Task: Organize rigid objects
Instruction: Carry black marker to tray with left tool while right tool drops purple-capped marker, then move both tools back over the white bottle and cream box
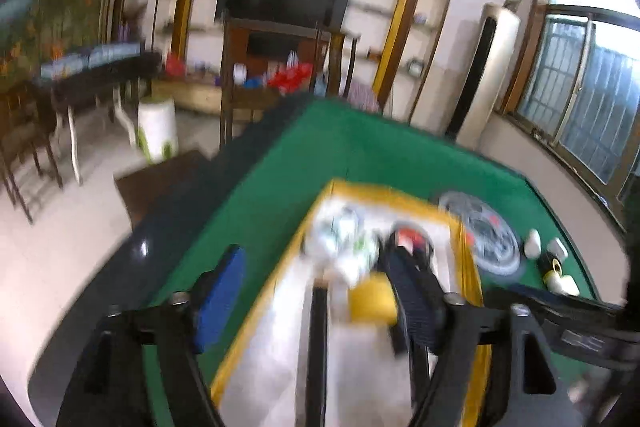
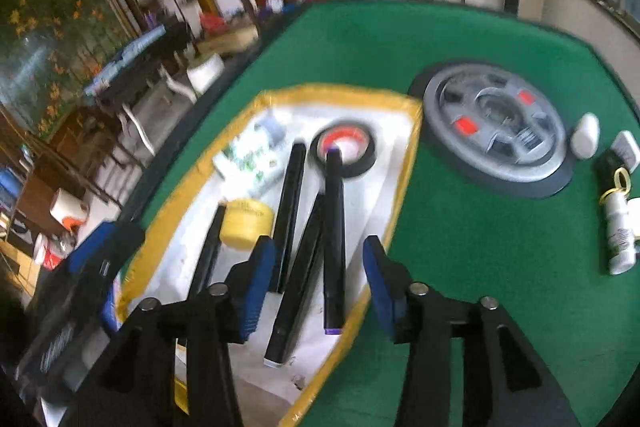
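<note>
The right claw (image 2: 318, 283) stands partly open and empty over the yellow-rimmed tray (image 2: 404, 163), a black marker (image 2: 334, 235) lying loose between its pads. The left claw (image 1: 316, 291) gapes wide, holding nothing. Only the right view shows a white bottle (image 2: 618, 231) clearly on the green worktop (image 2: 480, 247).

Tray (image 1: 280, 291) contents smeared by blur, white packet (image 1: 344, 239) unreadable — shelf clutter indistinct

No lettering is legible (all blurred).
</note>
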Action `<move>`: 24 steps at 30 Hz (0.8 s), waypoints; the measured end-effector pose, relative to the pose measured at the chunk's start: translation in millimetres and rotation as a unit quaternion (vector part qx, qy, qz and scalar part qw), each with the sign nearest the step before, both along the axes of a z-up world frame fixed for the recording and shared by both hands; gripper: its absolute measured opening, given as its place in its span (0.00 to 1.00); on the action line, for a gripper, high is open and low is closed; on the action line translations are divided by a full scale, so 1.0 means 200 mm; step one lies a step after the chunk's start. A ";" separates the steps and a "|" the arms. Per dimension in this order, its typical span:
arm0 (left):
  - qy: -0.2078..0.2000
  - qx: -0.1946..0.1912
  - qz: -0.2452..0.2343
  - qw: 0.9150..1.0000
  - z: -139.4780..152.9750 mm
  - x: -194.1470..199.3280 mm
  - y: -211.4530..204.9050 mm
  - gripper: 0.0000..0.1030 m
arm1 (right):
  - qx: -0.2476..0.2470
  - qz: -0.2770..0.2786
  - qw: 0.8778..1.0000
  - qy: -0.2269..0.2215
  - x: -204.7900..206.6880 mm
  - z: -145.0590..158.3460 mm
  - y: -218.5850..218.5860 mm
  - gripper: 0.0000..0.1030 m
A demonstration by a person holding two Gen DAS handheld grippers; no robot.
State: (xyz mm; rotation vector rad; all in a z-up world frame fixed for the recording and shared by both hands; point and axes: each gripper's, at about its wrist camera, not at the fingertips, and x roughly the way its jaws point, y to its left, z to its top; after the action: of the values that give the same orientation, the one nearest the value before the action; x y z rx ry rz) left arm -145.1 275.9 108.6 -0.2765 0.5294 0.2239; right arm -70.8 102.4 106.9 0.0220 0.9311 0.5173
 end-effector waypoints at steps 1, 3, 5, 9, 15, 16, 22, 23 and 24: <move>-0.016 0.018 0.004 1.000 0.01 0.02 -0.01 0.90 | 0.010 -0.002 1.000 -0.008 0.00 0.03 -0.05 0.45; -0.027 0.054 0.009 0.998 0.00 0.08 -0.03 0.96 | 0.024 -0.020 0.999 -0.027 -0.01 0.09 -0.20 0.46; 0.007 0.070 0.000 0.998 -0.05 0.16 -0.06 0.96 | 0.027 -0.050 0.997 -0.044 0.00 0.13 -0.37 0.52; 0.068 0.081 -0.001 0.994 -0.11 0.24 -0.09 0.96 | 0.023 -0.118 0.991 -0.056 0.03 0.15 -0.75 0.55; 0.106 0.091 -0.008 0.990 -0.17 0.24 -0.18 0.96 | 0.040 -0.219 0.974 -0.041 0.09 0.08 -1.27 0.55; 0.094 0.099 -0.016 0.991 -0.15 0.23 -0.19 0.96 | 0.044 -0.235 0.970 -0.039 0.10 0.06 -1.35 0.55; -0.006 0.048 -0.033 0.998 0.11 0.03 -0.24 0.96 | 0.031 -0.281 0.959 -0.031 0.16 -0.01 -1.64 0.55; -0.014 0.041 -0.040 0.998 0.15 0.00 -0.28 0.97 | 0.029 -0.284 0.958 -0.026 0.19 -0.03 -1.67 0.55; -0.021 0.033 -0.048 0.998 0.19 -0.01 -0.31 0.97 | 0.029 -0.284 0.958 -0.020 0.21 -0.04 -1.68 0.55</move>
State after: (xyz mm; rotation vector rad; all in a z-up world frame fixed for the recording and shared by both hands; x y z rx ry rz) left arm -147.8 213.5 145.9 -0.1899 0.4923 0.1425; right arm -28.9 -234.3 98.3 0.3231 0.8216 0.0089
